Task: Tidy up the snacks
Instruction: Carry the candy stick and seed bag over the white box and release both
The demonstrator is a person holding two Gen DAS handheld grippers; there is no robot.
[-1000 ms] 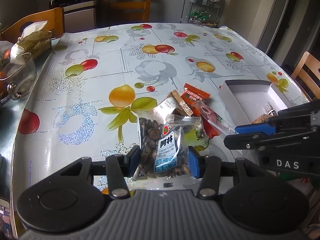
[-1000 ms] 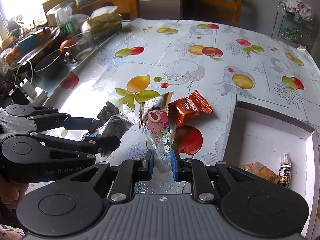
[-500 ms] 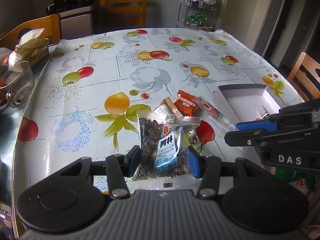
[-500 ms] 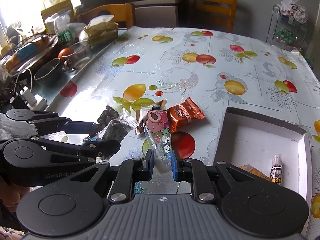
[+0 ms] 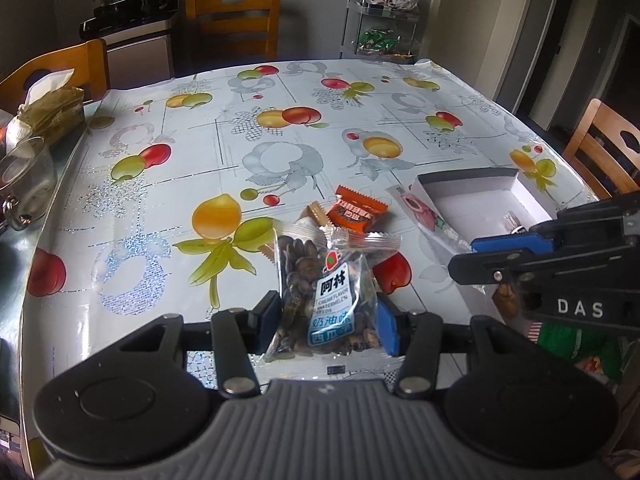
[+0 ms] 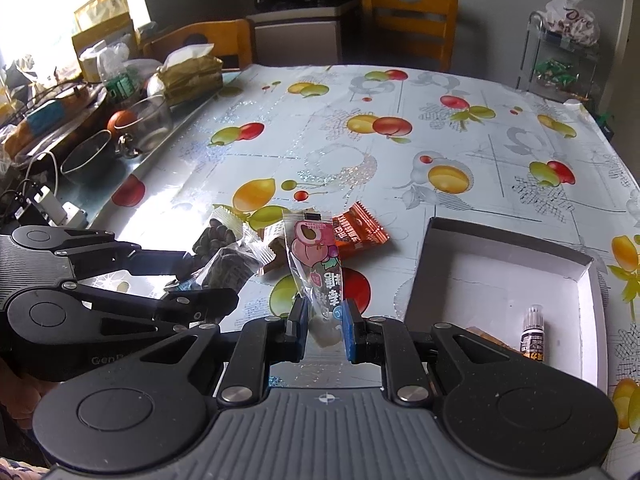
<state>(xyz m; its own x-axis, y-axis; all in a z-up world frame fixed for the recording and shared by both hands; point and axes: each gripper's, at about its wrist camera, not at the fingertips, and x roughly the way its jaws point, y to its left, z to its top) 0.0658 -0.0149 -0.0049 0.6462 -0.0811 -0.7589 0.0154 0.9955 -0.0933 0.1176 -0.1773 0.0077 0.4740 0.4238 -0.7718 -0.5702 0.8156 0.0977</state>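
From your left wrist: your left gripper (image 5: 326, 322) pinches the seed bag (image 5: 324, 292) at its lower half, as it did a second ago; what has changed is height, since the table (image 5: 280, 148) now sits further below and the bag hangs clear of the orange packet (image 5: 356, 212) left lying there; the box (image 5: 480, 196) lies off to the right, so I judge the lift done and the carry next.

From your right wrist: your right gripper (image 6: 325, 330) is pressed together on the pink peach stick (image 6: 318, 264), which stands up from the jaws, also raised from where it was; the box (image 6: 500, 276) sits just right of it, holding a small tube (image 6: 532, 334) and a tan packet; both snacks look ready to go over the rim.
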